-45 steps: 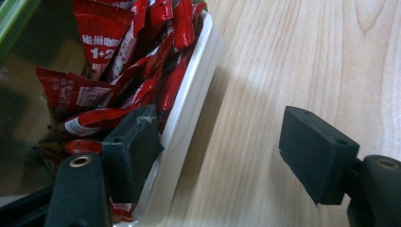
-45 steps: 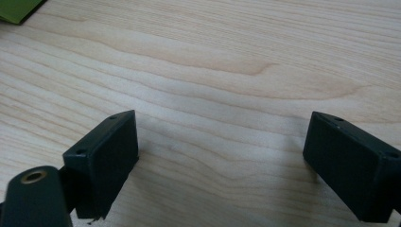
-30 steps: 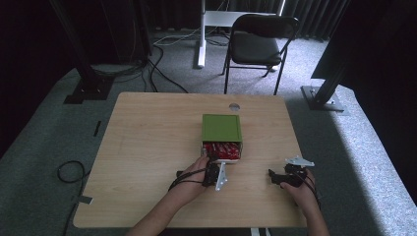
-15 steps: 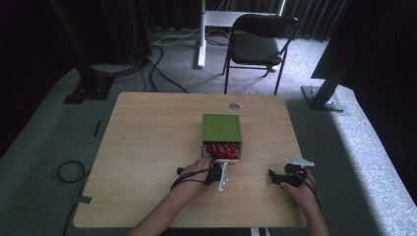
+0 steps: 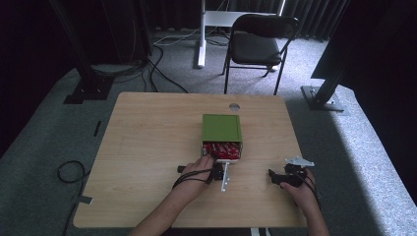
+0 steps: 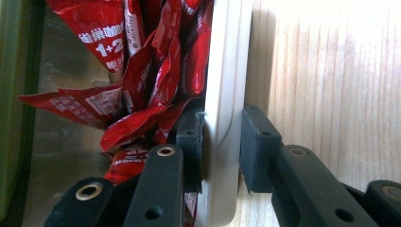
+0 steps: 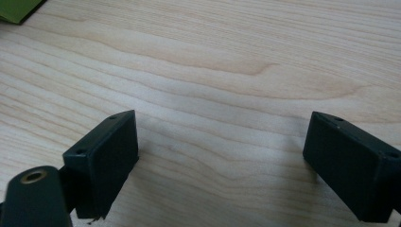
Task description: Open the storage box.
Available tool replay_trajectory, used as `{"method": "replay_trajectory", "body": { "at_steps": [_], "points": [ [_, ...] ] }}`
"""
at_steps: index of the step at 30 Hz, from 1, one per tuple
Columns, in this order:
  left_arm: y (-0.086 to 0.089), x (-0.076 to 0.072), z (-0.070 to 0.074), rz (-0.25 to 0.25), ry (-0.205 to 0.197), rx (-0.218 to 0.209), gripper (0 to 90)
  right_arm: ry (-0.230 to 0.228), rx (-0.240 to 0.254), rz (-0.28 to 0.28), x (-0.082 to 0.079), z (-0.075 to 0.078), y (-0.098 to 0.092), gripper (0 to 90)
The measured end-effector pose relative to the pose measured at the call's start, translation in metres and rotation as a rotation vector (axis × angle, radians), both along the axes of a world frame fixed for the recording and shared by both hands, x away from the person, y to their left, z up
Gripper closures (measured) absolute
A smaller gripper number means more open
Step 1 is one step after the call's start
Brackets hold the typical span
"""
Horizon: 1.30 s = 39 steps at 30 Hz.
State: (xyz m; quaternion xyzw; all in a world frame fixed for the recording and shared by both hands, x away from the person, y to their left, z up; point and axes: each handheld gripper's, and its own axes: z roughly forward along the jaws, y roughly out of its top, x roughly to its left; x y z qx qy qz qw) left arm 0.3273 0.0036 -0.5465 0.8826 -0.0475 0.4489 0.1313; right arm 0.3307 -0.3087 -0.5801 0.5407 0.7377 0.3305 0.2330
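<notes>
One left hand-held gripper (image 6: 221,142) clamps your cream plastic drawer front (image 6: 226,94); a skewed pull may spill the red foil sachets (image 6: 156,75).

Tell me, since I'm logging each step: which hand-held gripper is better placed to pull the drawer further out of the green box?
Left: the left hand-held gripper has just closed on the drawer's front wall; the right hand-held gripper stands open over bare table.

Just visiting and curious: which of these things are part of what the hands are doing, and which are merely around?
In the job:
- green box
- cream drawer wall, pinched by the left gripper
- red sachets

Just around:
- right gripper, open over the table
- chair
</notes>
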Motion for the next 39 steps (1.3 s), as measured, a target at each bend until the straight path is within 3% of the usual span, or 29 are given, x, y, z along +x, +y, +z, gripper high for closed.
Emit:
{"method": "replay_trajectory", "body": {
  "at_steps": [1, 15, 24, 39],
  "points": [
    [-0.001, 0.0, 0.001, 0.003, 0.007, 0.015, 73.6, 0.0, 0.0, 0.0, 0.0, 0.0, 0.0, 10.4],
    [-0.003, -0.003, 0.002, 0.01, 0.012, 0.018, 74.0, 0.0, 0.0, 0.0, 0.0, 0.0, 0.0, 10.4],
    [-0.003, -0.009, 0.006, 0.005, 0.044, 0.039, 74.5, 0.0, 0.0, 0.0, 0.0, 0.0, 0.0, 10.4],
    [-0.003, -0.026, 0.005, 0.011, 0.049, 0.027, 74.4, 0.0, 0.0, 0.0, 0.0, 0.0, 0.0, 10.4]
  ]
}}
